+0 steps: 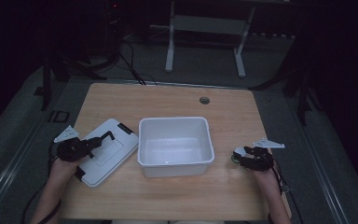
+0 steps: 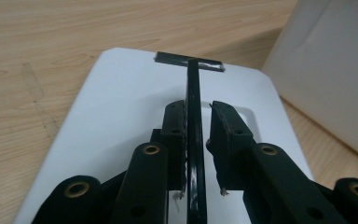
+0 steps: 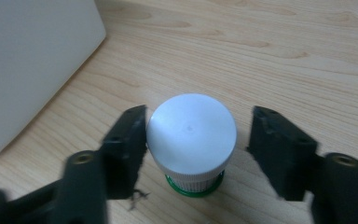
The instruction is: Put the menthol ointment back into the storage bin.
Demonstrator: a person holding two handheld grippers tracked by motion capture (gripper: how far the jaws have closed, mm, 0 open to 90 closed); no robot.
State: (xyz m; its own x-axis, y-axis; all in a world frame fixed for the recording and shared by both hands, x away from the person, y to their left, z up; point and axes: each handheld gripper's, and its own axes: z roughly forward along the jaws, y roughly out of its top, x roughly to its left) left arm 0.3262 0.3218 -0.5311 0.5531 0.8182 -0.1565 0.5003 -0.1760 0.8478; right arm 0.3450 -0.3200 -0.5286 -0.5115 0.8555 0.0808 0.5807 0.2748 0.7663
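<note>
A white lid point(image 1: 103, 151) lies flat on the wooden table, left of a white bin point(image 1: 175, 163). A thin black handle point(image 2: 193, 84) runs along the lid's top. My left gripper point(image 2: 196, 109) straddles this handle: the left pad lies against it and a thin gap shows at the right pad. The same gripper point(image 1: 107, 137) points toward the bin. A small bottle with a white screw cap point(image 3: 191, 130) and a green ring below it stands right of the bin. My right gripper point(image 3: 199, 114) is open around the cap, its right pad clearly apart from it. From above, the bottle point(image 1: 237, 152) sits at the right gripper's point(image 1: 239, 156) tips.
The bin's wall point(image 2: 326, 70) rises close on the right of the lid, and it point(image 3: 23, 56) stands just left of the bottle. A round cable hole point(image 1: 204, 100) sits near the table's far edge. White frame legs point(image 1: 170, 46) stand on the floor beyond.
</note>
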